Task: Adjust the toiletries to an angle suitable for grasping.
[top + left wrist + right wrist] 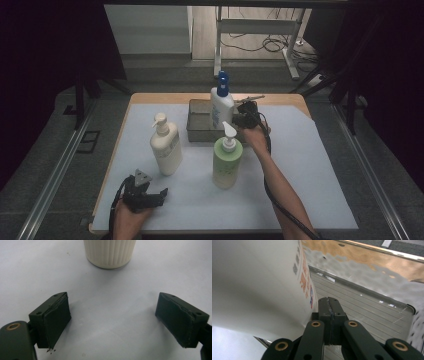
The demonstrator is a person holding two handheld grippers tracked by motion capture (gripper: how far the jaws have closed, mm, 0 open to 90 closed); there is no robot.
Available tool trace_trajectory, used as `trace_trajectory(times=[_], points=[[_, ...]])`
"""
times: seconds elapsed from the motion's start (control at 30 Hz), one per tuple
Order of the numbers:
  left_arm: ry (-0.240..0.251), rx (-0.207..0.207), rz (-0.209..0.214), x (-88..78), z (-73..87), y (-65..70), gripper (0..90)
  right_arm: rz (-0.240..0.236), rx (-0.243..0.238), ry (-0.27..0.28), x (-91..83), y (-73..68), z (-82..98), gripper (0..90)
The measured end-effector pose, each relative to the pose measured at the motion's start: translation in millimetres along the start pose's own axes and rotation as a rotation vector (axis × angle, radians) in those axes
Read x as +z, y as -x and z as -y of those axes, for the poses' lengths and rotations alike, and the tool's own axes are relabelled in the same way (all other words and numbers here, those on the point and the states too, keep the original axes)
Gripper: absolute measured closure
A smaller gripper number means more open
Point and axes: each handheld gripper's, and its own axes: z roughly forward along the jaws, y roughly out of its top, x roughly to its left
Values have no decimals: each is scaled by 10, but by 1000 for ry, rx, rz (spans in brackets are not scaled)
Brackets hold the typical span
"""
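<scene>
Right gripper (329, 312) is pinched shut on nothing beside the blue-pump bottle (220, 107), already standing in the tray (197, 135) (judging placement done); left gripper (120, 322) wide open.

table: wooden top (150, 98) under a pale sheet (310, 170) | floor: grey carpet (50, 150), metal rails (55, 175) both sides | back: white frame stand (260, 30), loose cables (265, 44) | sides: dark drapes (45, 50) | light: dim
</scene>
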Motion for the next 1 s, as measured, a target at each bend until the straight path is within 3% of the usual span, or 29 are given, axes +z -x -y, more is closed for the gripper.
trace_trajectory(times=[0.3,1.0], points=[[0,0,0,0,0,0,121,-21,2,-4,35,-33,-19,896],[0,0,1,0,0,0,121,-82,-11,-20,216,-258,-97,890]])
